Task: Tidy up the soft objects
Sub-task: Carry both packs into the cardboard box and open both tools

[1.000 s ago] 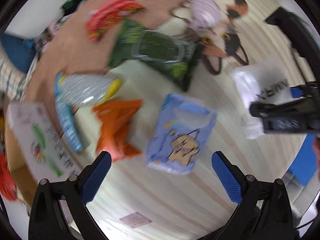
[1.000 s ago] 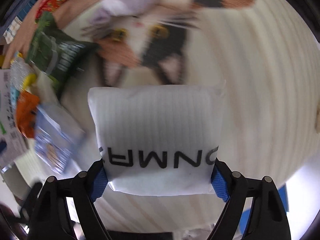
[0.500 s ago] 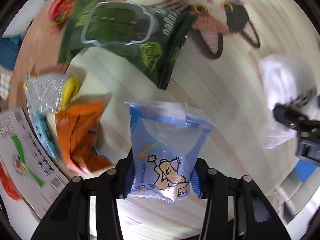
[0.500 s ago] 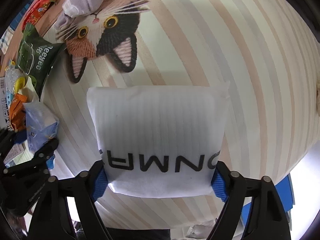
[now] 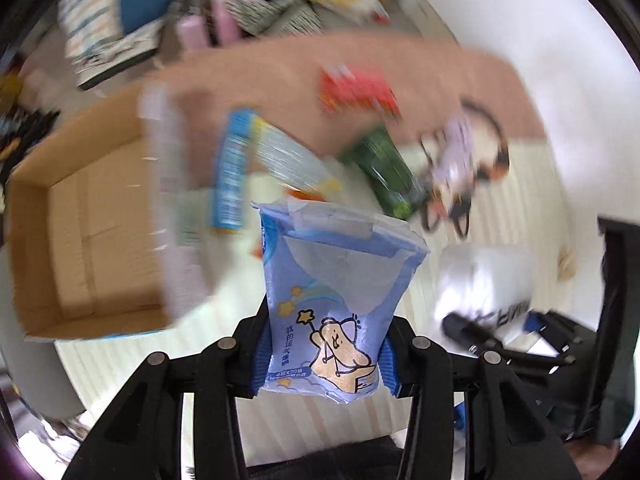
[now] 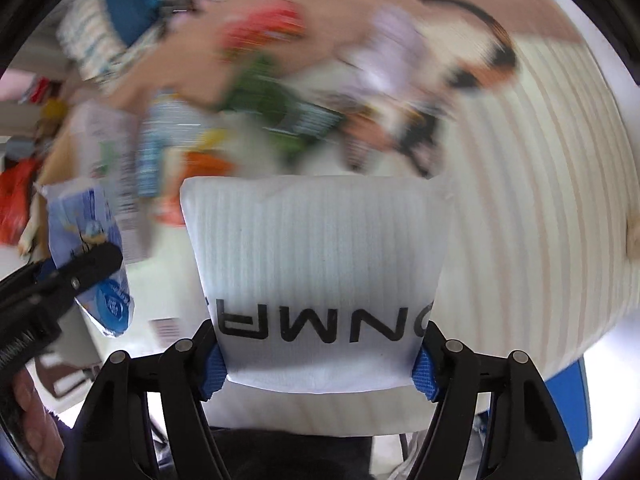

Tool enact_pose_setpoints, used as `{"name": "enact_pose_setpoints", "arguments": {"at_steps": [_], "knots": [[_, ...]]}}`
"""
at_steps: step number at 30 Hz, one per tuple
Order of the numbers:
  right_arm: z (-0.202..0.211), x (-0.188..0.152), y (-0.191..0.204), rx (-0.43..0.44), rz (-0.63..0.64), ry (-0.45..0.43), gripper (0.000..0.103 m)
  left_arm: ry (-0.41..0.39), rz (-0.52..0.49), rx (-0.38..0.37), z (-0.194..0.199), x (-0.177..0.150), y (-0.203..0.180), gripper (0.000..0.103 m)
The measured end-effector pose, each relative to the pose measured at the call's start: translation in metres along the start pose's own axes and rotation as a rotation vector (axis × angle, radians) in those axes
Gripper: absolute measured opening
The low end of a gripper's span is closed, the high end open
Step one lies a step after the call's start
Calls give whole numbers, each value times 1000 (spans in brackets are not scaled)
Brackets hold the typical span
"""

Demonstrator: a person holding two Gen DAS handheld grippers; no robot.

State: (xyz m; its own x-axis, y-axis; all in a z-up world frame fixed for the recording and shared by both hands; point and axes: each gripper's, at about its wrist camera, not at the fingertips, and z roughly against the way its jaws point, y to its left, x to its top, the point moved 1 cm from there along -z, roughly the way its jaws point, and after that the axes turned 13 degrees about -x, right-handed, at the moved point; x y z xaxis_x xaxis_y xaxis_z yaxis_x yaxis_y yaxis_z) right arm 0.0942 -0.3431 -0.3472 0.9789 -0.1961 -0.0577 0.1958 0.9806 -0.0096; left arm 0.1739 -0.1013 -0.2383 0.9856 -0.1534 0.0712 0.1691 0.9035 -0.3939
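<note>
Left wrist: my left tool (image 5: pixel 324 364) grips tissue pack (image 5: pixel 334 300), lifted beside box (image 5: pixel 86 216) | right tool (image 6: pixel 320 364), jaws just closing, clamps white pouch (image 6: pixel 316 280) above mat | I'd drop over box centre, one at a time.

Floor pile is motion-smeared in both views: red packet (image 5: pixel 356 90), green packet (image 5: pixel 390 172) and orange packet (image 6: pixel 204 164) unreadable. Cardboard box (image 5: pixel 86 216) hides its near wall. White pack (image 6: pixel 320 280) covers the rug (image 6: pixel 540 200) behind it.
</note>
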Motion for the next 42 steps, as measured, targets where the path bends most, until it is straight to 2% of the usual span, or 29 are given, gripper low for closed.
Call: {"name": "enact_pose_setpoints", "arguments": {"at_steps": [3,5,8,10,14,18,24,31,36,37,39,41,42], "knots": [[56,16,69,58,73,-63,74,-60,64,-9,62,15,35,41],[84,28,111,91,110,-93,74,-79,115,-11,85,16,71,41],[103,45,188,125,168,-110,74,-92,192,-1,107,24,137,41],[98,61,239,122,196,-105,74,-77,227,-9,100,31,173,41],[74,87,323,90,230,-66,74,-6,318,-71,80,48,259,41],[39,106,384,35,262,-39,74,53,333,-68,51,68,305,41],[-8,130,428,-58,275,-8,74,127,335,-87,6,95,331,41],[-42,142,438,-144,265,14,75,182,338,-103,-20,101,342,43],[-51,147,444,-166,268,16,77,201,353,-97,-21,98,346,47],[-52,148,444,-163,269,24,78,207,351,-98,-20,96,346,49],[-53,152,448,-170,270,34,82,190,341,-84,-14,96,347,63],[-48,154,451,-168,282,24,87,164,321,-52,-3,94,347,88],[-42,153,454,-170,289,12,95,149,313,-30,2,92,347,92]]}}
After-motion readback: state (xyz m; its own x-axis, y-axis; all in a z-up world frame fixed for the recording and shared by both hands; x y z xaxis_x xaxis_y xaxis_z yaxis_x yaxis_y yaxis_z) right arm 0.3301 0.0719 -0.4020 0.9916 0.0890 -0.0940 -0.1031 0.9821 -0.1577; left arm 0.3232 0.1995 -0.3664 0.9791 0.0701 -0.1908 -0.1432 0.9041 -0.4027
